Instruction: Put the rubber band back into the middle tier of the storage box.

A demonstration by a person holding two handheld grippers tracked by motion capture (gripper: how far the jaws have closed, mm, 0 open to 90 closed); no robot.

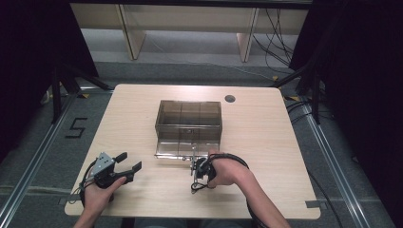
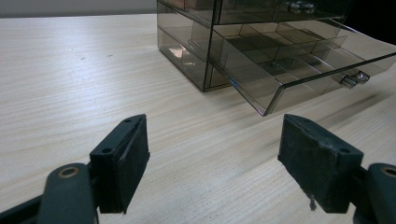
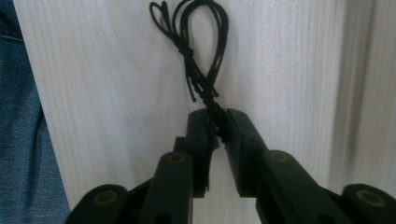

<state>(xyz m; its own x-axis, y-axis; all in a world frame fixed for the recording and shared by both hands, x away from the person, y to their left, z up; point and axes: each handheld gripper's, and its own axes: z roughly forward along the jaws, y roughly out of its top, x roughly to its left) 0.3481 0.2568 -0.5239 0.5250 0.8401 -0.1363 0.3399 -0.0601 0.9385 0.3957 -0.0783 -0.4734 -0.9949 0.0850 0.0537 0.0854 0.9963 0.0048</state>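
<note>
Right gripper point(image 3: 217, 126): I am seeing the jaws nearly together, pinching a bundle of thin black cord point(image 3: 198, 56); its loops are lying on the table point(image 1: 142, 199) toward the top of the right gripper view.
Cord, high view: it is sitting lower centre, just below the open drawer point(image 1: 187, 151).
Left gripper point(image 2: 212, 158): I am holding it lower left, jaws spread wide, nothing between them.
Drawer box point(image 1: 189, 118): it is standing mid-frame, bottom drawer pulled out.
</note>
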